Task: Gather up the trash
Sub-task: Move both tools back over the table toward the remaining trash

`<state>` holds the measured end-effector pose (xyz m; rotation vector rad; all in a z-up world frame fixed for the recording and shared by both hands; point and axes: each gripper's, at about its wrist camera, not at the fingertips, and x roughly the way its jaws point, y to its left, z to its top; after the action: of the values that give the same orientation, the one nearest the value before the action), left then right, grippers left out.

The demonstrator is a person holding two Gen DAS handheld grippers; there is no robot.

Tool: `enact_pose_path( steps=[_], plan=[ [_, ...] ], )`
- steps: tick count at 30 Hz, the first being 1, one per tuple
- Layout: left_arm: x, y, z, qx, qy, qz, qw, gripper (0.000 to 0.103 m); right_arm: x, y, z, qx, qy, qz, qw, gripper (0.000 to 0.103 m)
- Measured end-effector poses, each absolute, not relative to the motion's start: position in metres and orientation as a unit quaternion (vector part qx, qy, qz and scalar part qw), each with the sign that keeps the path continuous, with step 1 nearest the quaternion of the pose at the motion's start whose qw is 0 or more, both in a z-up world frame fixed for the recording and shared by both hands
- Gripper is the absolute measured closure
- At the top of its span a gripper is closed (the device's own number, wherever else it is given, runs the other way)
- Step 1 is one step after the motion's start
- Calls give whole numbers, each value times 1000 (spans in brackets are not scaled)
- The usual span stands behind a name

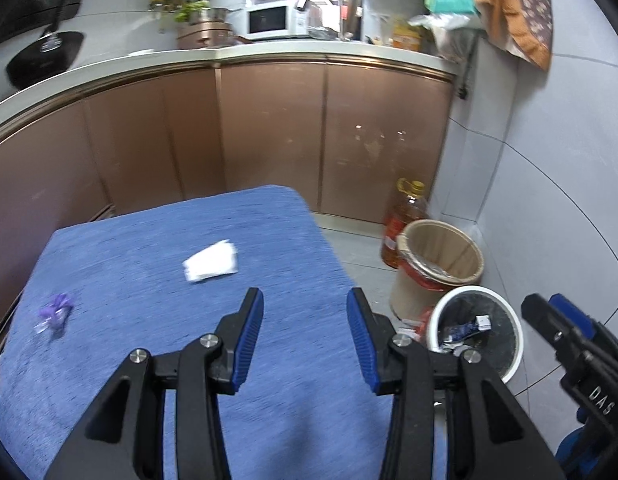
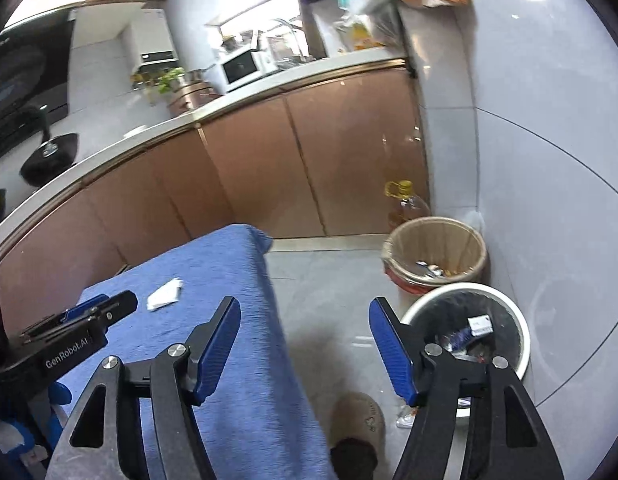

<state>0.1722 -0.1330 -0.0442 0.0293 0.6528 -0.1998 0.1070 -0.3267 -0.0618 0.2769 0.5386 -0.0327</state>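
Both wrist views forward over blue-clothed table (image 1: 149, 248), perhaps slightly downward, sharing white bin (image 2: 517, 320).

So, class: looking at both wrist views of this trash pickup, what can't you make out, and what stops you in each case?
- Purple wrapper: left wrist view, motion blur; absent from the right view.
- White paper: blurred, any print unreadable.
- Black-lined white bin: right gripper covers its near rim; the scraps inside are too small to name.
- Tan bin: its wall hides most of the contents.
- Slipper: cut off by the bottom edge.
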Motion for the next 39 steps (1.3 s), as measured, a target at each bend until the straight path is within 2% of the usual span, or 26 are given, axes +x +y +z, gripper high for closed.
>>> enact_pose_path(
  steps=[9, 10, 12, 21, 27, 35, 39],
  plan=[
    [134, -75, -31, -5, 303, -54, 952, 61, 94, -282, -44, 106, 255, 30, 961, 34],
    [131, -70, -31, -7, 302, -51, 952, 60, 92, -277, -42, 104, 253, 34, 961, 34],
    [125, -59, -29, -13, 300, -43, 953, 52, 89, -270, -39, 99, 250, 42, 962, 34],
    [102, -15, -27, -33, 292, -12, 956, 51, 79, -244, -29, 79, 242, 62, 965, 32],
    [88, 1, -25, -38, 284, -1, 958, 51, 71, -226, -24, 63, 238, 72, 966, 24],
    [70, 25, -21, -47, 269, 23, 962, 50, 60, -201, -18, 39, 230, 70, 970, 5],
    [62, 39, -19, -52, 264, 37, 962, 50, 59, -194, -15, 35, 227, 69, 971, 1]
  ],
)
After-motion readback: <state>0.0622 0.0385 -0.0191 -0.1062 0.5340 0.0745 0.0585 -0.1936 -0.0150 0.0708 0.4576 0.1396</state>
